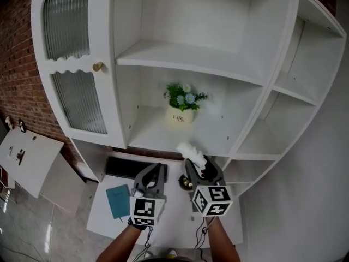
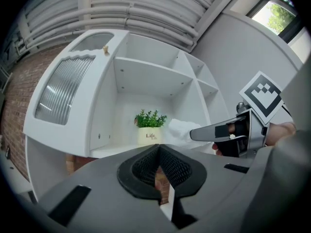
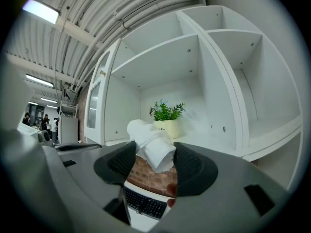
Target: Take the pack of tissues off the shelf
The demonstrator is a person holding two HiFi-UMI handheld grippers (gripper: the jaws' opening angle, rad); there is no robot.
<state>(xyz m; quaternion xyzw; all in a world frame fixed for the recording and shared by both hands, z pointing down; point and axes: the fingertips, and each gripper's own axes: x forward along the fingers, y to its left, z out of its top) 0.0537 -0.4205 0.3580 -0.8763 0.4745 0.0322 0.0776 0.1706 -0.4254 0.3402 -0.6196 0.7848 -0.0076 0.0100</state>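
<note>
The pack of tissues (image 1: 192, 152), white and soft, is clamped between the jaws of my right gripper (image 1: 199, 171), just in front of and below the shelf board (image 1: 158, 141). In the right gripper view the pack (image 3: 151, 147) sticks up between the two pads, and the right gripper (image 3: 151, 155) is shut on it. My left gripper (image 1: 151, 180) hovers to the left of it over the desk, its pads closed together with nothing in them. From the left gripper view (image 2: 158, 152) the pack (image 2: 182, 129) shows at the tip of the right gripper's finger (image 2: 209, 131).
A small potted plant (image 1: 180, 115) stands on the same shelf board, behind the pack. A ribbed glass cabinet door (image 1: 76, 91) closes the left side. Below lie a white desk (image 1: 174, 220), a black keyboard (image 1: 122, 168) and a teal notebook (image 1: 117, 201).
</note>
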